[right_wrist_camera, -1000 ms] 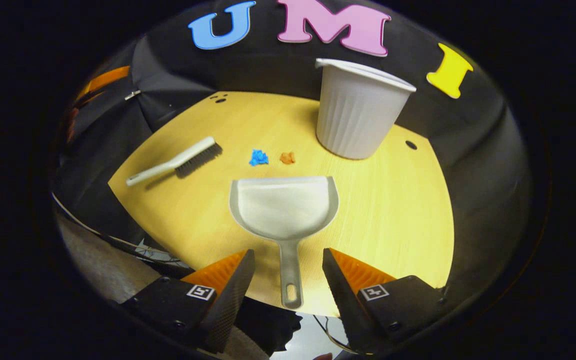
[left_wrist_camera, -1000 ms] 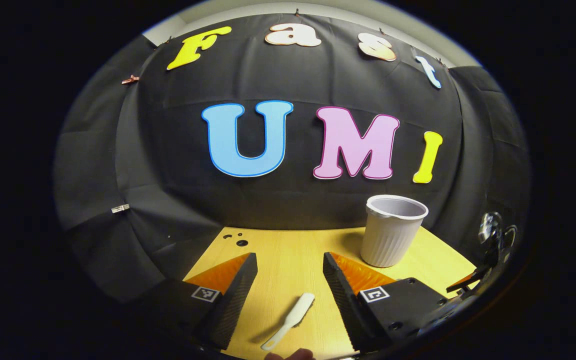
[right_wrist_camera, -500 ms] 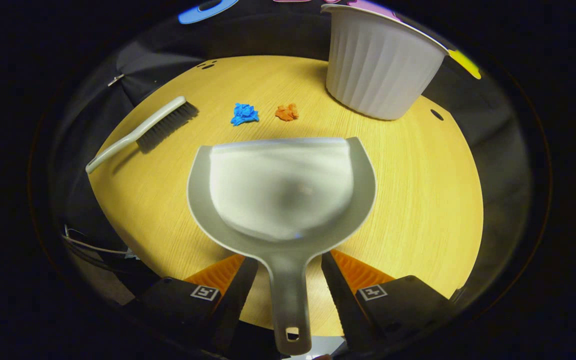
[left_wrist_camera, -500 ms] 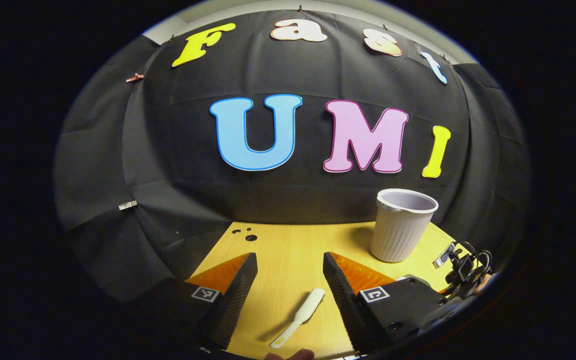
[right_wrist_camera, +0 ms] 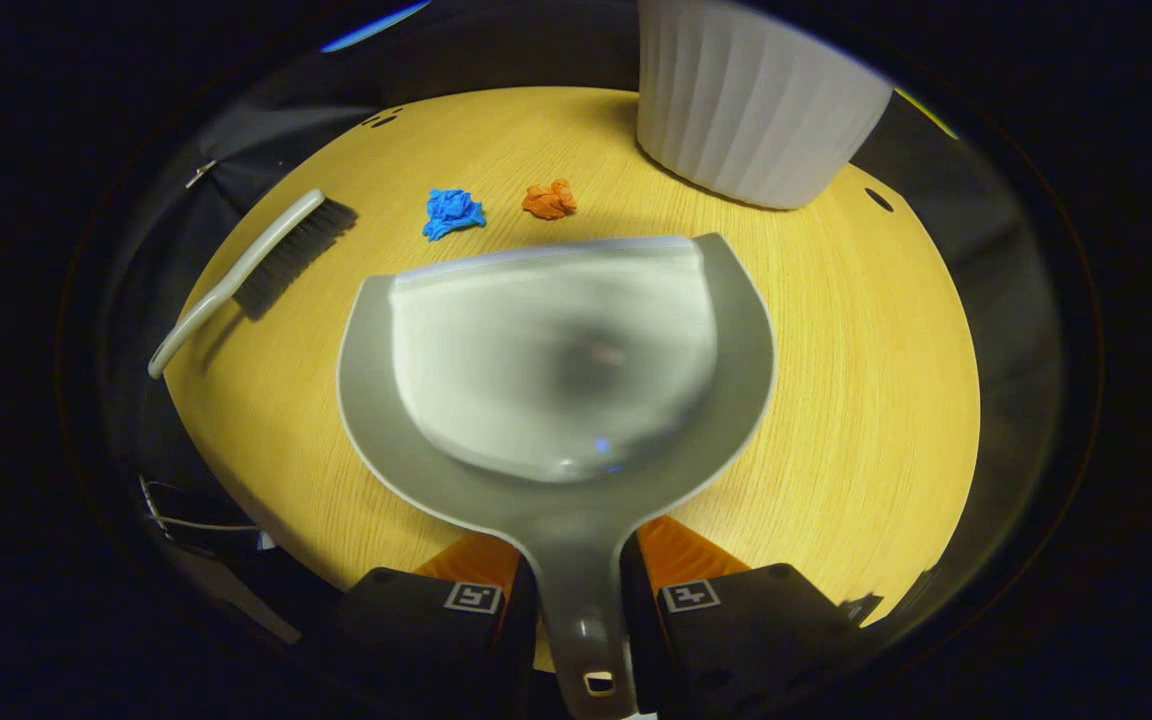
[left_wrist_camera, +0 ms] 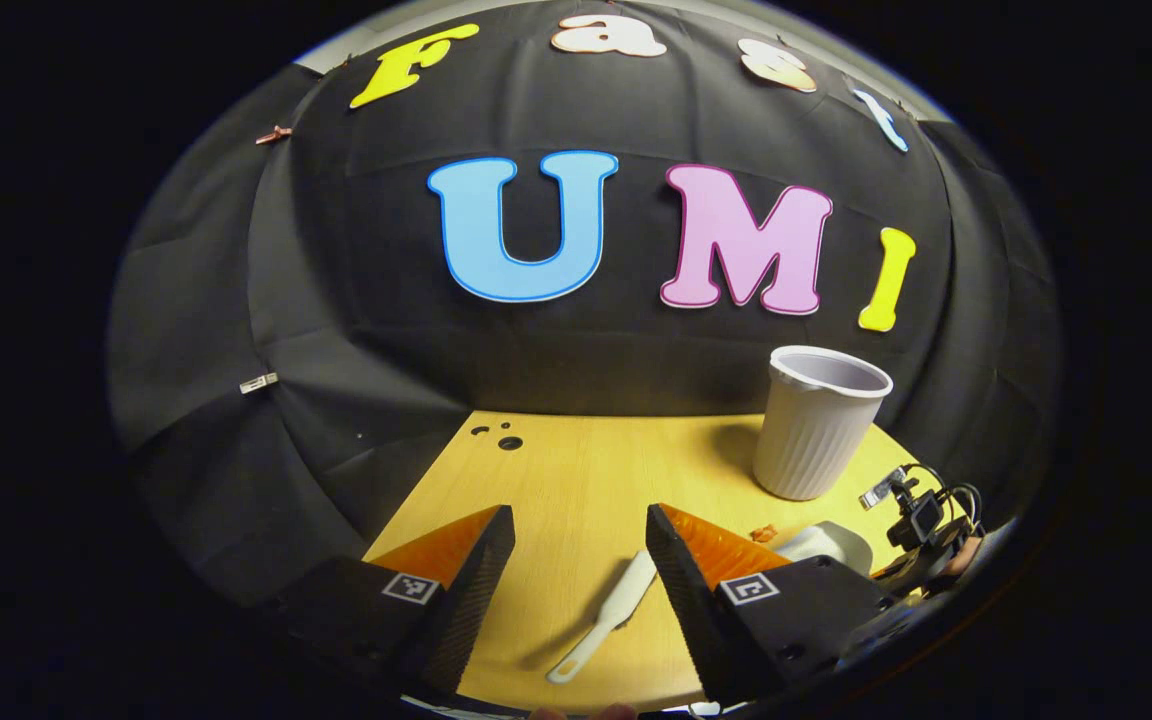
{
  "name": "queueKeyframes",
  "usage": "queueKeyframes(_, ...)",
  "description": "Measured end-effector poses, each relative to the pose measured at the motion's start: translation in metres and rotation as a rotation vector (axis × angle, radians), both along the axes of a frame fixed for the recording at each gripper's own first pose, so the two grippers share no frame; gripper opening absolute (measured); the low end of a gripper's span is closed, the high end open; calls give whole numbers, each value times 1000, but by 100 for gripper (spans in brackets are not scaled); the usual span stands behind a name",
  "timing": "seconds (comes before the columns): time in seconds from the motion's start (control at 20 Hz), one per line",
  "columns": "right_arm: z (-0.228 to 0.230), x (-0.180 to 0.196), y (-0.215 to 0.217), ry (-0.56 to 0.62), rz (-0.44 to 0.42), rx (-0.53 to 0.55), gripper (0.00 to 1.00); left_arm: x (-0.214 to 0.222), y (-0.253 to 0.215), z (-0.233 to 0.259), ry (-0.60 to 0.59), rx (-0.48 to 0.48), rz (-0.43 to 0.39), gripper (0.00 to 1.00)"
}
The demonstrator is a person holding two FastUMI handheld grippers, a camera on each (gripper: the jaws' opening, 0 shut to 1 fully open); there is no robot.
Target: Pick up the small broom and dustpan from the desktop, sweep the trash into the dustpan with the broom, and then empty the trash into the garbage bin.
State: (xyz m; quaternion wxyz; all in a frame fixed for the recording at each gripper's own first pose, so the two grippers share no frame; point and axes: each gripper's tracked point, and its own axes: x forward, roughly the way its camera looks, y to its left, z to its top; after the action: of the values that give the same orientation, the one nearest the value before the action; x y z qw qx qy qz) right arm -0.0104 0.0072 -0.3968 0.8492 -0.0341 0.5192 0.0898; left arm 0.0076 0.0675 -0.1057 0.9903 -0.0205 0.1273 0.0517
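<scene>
In the right gripper view, the grey dustpan [right_wrist_camera: 556,370] lies flat on the wooden table [right_wrist_camera: 856,340]. My right gripper [right_wrist_camera: 578,565] is shut on its handle. Just beyond the pan's front lip lie a blue paper scrap [right_wrist_camera: 452,212] and an orange scrap [right_wrist_camera: 549,199]. The small broom [right_wrist_camera: 246,265] lies to the left, bristles down. The white ribbed bin [right_wrist_camera: 751,110] stands at the back right. In the left gripper view, my left gripper [left_wrist_camera: 581,545] is open above the table with the broom's handle [left_wrist_camera: 604,625] lying between its fingers, untouched. The bin [left_wrist_camera: 821,425] stands to the right.
In the left gripper view, the dustpan's edge [left_wrist_camera: 826,545] and the other gripper's camera and cables [left_wrist_camera: 921,515] show at the far right. Small holes [left_wrist_camera: 509,442] mark the table's back left corner. The table's front edge runs close under both grippers.
My right gripper has moved forward along the dustpan's handle and closed on it. The left gripper has shifted slightly, and the broom handle stays between its open fingers.
</scene>
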Motion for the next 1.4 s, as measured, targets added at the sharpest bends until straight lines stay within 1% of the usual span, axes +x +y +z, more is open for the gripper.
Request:
queueKeyframes(0.1,1,1,-1,-9,-1,6,43,4,-2,-23,59,-11,-28,87)
queueKeyframes(0.25,-1,-3,1,46,-14,19,42,7,-11,-68,210,-50,-116,86)
queueKeyframes(0.3,-2,-2,0,39,5,15,42,11,-12,-84,258,-59,-146,86)
queueKeyframes(0.35,3,-2,-2,29,22,12,40,12,-14,-101,328,-66,-176,86)
queueKeyframes(0.4,-3,0,-2,15,36,14,39,11,-15,-121,401,-71,-205,85)
queueKeyframes(0.5,0,-3,-2,7,53,14,37,11,-14,-157,530,-49,-242,84)
queueKeyframes(0.55,4,-3,-2,-6,55,18,34,14,-13,-169,580,-24,-260,84)
queueKeyframes(0.6,7,-1,-2,-23,56,24,33,14,-14,-183,638,-4,-278,83)
queueKeyframes(0.65,9,-2,-3,-32,57,28,33,14,-17,-198,687,13,-294,82)
queueKeyframes(0.7,9,-3,-4,-31,61,24,37,14,-18,-210,730,30,-300,82)
queueKeyframes(0.75,9,-5,-6,-31,67,17,37,15,-18,-219,766,40,-306,82)
queueKeyframes(0.85,12,-7,-11,-53,78,-1,37,21,-24,-234,808,43,-316,81)
queueKeyframes(0.9,14,-7,-14,-69,89,-11,41,24,-24,-241,822,46,-313,80)
queueKeyframes(0.95,18,-9,-14,-89,95,-10,37,28,-24,-246,831,50,-306,80)
queueKeyframes(1.1,27,-12,-9,-115,94,20,37,38,-30,-254,836,55,-307,77)
queueKeyframes(1.2,30,-19,-11,-118,92,10,37,42,-30,-257,846,71,-306,77)
queueKeyframes(1.25,30,-21,-12,-117,91,7,33,44,-30,-260,856,80,-302,76)
queueKeyframes(1.3,29,-23,-12,-116,90,5,37,45,-30,-262,871,85,-300,74)
queueKeyframes(1.35,30,-23,-12,-116,89,5,37,45,-30,-265,885,87,-302,73)
queueKeyframes(1.4,30,-23,-12,-118,87,7,37,45,-31,-267,900,88,-303,69)
